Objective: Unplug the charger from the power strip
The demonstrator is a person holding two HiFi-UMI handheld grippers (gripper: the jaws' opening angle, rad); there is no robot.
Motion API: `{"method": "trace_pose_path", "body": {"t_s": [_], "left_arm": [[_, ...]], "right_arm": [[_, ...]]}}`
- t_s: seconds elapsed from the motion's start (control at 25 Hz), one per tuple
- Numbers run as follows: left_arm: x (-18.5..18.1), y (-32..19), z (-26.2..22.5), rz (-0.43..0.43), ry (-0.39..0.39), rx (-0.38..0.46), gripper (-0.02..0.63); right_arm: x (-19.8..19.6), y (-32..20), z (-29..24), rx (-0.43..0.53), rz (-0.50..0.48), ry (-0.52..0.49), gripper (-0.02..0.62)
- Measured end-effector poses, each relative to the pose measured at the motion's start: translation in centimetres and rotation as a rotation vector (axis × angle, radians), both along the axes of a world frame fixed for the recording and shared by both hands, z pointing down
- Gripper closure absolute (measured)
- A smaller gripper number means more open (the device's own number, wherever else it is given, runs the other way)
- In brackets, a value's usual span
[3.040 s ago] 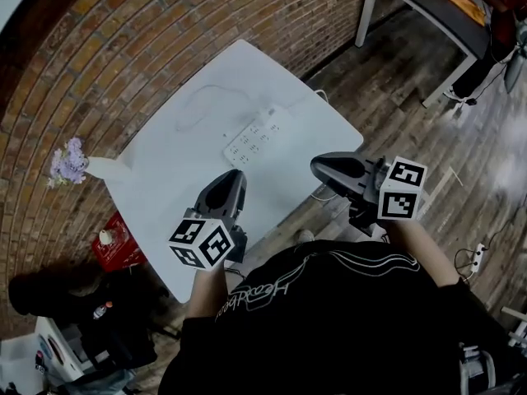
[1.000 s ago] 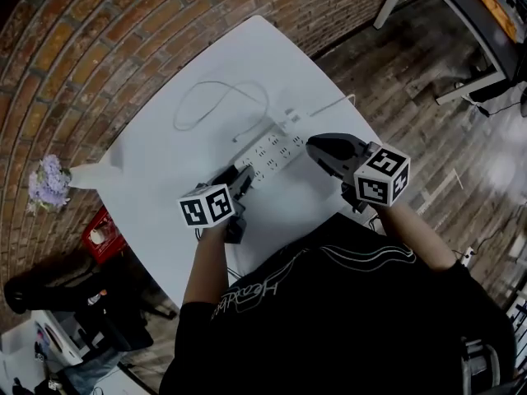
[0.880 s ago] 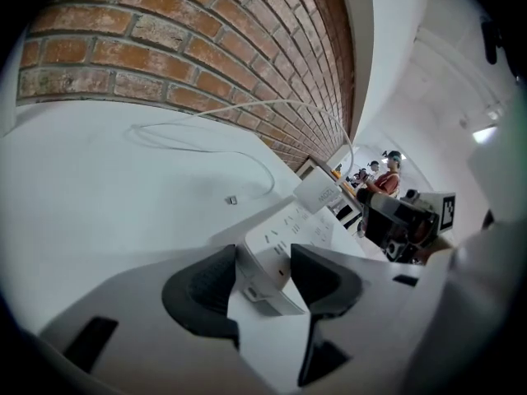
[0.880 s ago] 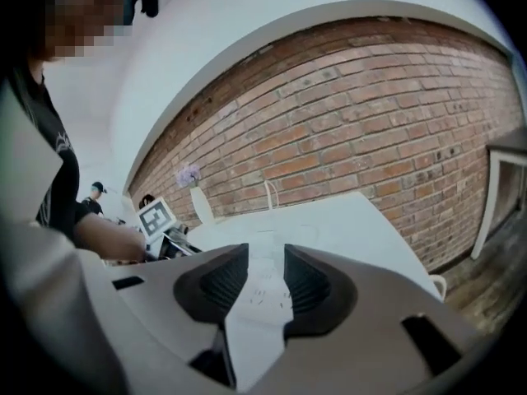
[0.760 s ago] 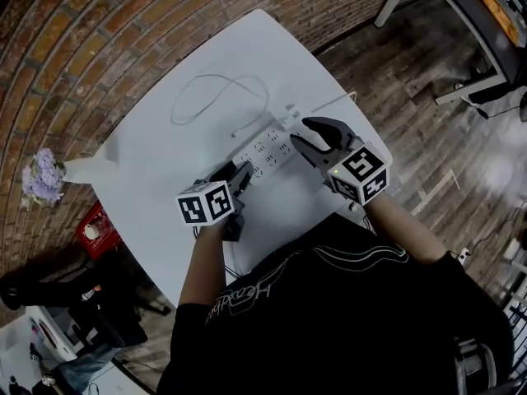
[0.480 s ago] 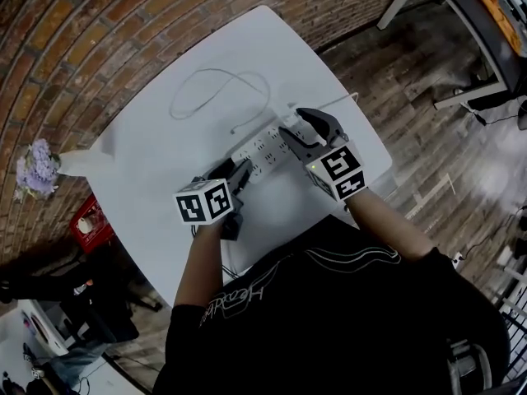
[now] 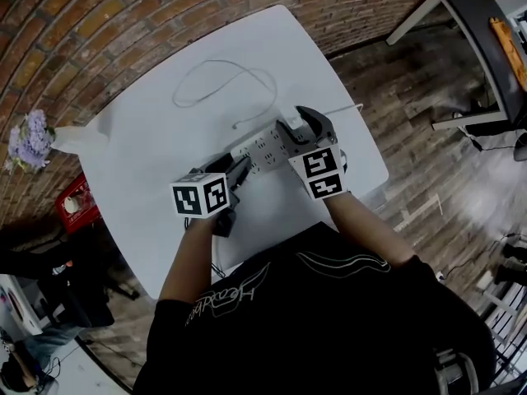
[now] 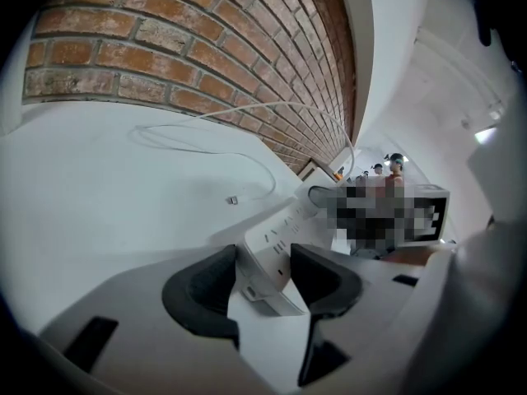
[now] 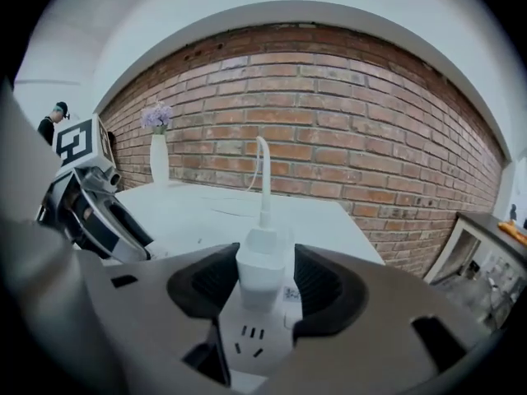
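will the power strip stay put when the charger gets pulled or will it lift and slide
Left alone it would probably lift or slide: the power strip looks like a light, rigid plastic bar on a smooth white table. The left gripper, clamped on one end, should likely pin it. The charger sits upright, so a straight pull seems best.

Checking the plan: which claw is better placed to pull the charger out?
Right. The right claw, its jaws just opened, straddles the charger without pressing on it; the left claw is clamped on the end of the power strip.
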State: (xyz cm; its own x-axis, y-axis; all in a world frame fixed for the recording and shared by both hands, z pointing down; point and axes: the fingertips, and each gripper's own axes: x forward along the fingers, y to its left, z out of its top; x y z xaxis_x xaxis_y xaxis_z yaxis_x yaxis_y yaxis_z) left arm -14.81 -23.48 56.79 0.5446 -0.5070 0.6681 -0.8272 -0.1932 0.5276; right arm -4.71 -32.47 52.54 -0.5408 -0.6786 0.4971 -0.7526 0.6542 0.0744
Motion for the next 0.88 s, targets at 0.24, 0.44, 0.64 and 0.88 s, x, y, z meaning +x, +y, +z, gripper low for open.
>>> {"method": "trace_pose_path", "body": {"t_s": [0.24, 0.44, 0.64, 0.88], "left_arm": [[-0.15, 0.01, 0.09, -0.005, -0.002, -0.002, 0.397], [-0.11, 0.09, 0.18, -0.009, -0.005, -0.006, 0.397], [-0.01, -0.08, -0.05, -0.014, -0.008, 0.0, 0.397], [-0.09, 0.07, 0.14, -0.017, -0.008, -0.003, 0.397]], "right_arm": [[-0.26, -0.2, 0.48, 0.006, 0.002, 0.068, 0.446], [-0.36, -0.07, 0.7, -0.012, -0.008, 0.074, 0.457], [-0.29, -0.12, 0.85, -0.066, 0.014, 0.05, 0.467], [-0.24, -0.15, 0.82, -0.106, 0.03, 0.011, 0.474]]}}
